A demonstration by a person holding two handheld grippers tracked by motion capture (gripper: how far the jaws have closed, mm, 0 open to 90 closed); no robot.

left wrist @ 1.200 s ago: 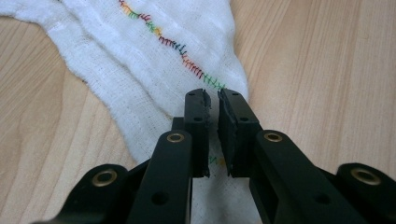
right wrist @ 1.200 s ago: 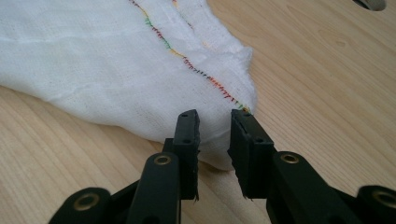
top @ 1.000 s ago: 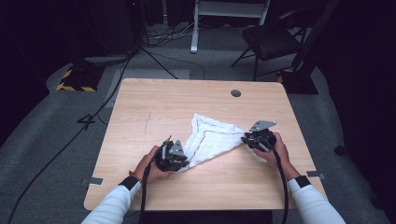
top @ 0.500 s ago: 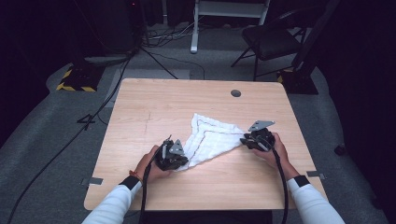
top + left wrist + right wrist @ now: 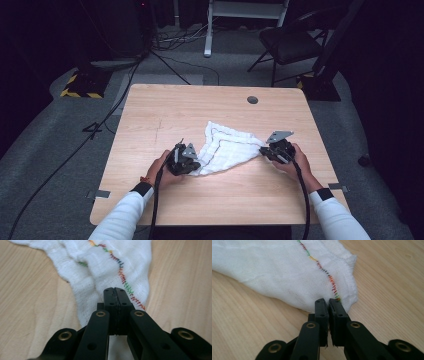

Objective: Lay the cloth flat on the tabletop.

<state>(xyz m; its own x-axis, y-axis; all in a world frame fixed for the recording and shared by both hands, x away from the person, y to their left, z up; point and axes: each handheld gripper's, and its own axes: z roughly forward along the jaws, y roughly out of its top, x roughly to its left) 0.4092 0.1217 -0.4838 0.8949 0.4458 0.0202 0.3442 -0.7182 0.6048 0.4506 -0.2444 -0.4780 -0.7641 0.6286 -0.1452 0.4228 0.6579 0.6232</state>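
Observation:
A white cloth (image 5: pixel 227 149) with a multicoloured stitched border lies crumpled in a rough triangle on the wooden table (image 5: pixel 200 105). My left gripper (image 5: pixel 195 167) is at the cloth's near-left corner. In the left gripper view its jaws (image 5: pixel 115 291) have just closed and are shut on a fold of the cloth (image 5: pixel 100 265) beside the stitching. My right gripper (image 5: pixel 263 150) is at the right corner. Its jaws (image 5: pixel 329 302) have also just closed, pinching the cloth's (image 5: pixel 274 270) hem at the coloured seam. Both grippers sit low on the tabletop.
A round cable hole (image 5: pixel 252 99) is in the table's far right part. Beyond the table stand a dark chair (image 5: pixel 290 42) and a white frame (image 5: pixel 245 10). Cables run across the grey floor at the left (image 5: pixel 100 125).
The left hand has shifted slightly along the cloth's near-left corner. The right hand has stayed put, and the cloth keeps its shape.

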